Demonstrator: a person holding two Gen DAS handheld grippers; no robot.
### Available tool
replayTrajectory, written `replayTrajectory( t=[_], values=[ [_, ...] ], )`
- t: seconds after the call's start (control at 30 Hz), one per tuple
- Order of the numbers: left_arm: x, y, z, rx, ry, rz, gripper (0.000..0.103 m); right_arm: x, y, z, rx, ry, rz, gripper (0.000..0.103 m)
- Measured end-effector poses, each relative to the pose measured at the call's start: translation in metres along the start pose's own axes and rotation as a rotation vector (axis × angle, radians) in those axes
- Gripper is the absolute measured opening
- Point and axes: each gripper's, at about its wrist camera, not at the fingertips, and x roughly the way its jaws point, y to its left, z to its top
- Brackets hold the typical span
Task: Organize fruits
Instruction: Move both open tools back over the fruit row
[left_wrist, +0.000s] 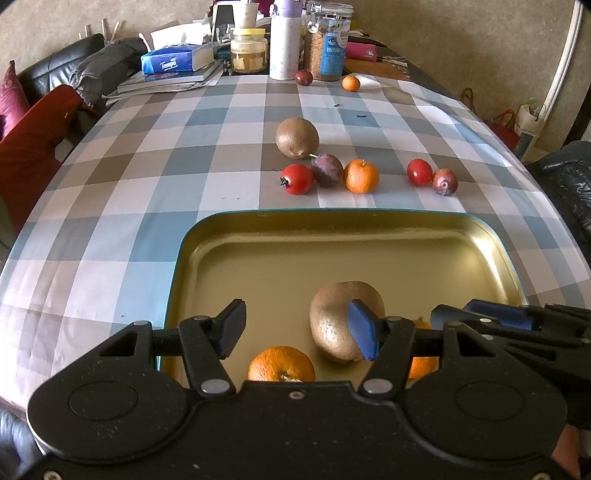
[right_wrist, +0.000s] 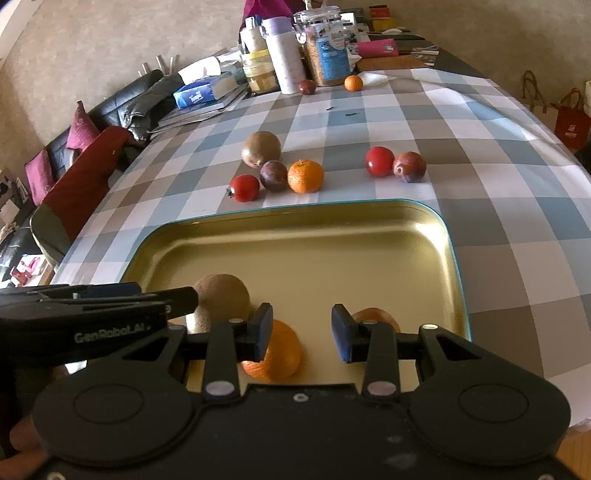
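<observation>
Left wrist view. Our left gripper (left_wrist: 297, 332) tilts down over the gold tray (left_wrist: 369, 229), jaws apart with nothing between the pads; one blue pad (left_wrist: 364, 334) stands in front of a kiwi without visibly pressing it. Our right gripper (left_wrist: 484, 314) enters at the right edge, its jaws seen side-on.
- In the tray: one kiwi in the tray (left_wrist: 341, 321); two tangerines, one (left_wrist: 281, 364) at the near edge and one (left_wrist: 423, 363) partly hidden behind the linkage.
- On the checked tablecloth (left_wrist: 147, 184), beyond the tray: one kiwi (left_wrist: 297, 137), two red fruits (left_wrist: 296, 179) (left_wrist: 419, 171), two plums (left_wrist: 327, 170) (left_wrist: 445, 181), one tangerine (left_wrist: 361, 176).
- At the far end: one plum (left_wrist: 303, 77), one tangerine (left_wrist: 350, 83).
- Writing: "Tempo" on the blue tissue box (left_wrist: 173, 63). The label on the clip-top jar (left_wrist: 330, 44) is too blurred for us to read.

Right wrist view. Our right gripper (right_wrist: 302, 338) also points down into the tray (right_wrist: 452, 258), jaws parted and empty, one tangerine (right_wrist: 279, 354) lying behind the left pad. A further rounded orange shape behind the right pad we cannot identify. The left gripper (right_wrist: 184, 297) crosses from the left in front of the kiwi (right_wrist: 225, 295).
- Writing: "GenRobot.AI" on the left gripper's body.
</observation>
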Motion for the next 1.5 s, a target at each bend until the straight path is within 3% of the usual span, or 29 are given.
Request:
replayTrajectory(
  t=[0.6,1.5],
  values=[
    [0.007,0.010,0.047,0.009,-0.042,0.024,0.065,0.006,-0.017,0.032,0.040,-0.037,-0.066,0.039],
    [0.061,0.016,0.132,-0.032,-0.009,0.004,0.065,0.064,-0.080,0.128,0.262,-0.057,-0.173,0.038]
  ],
)
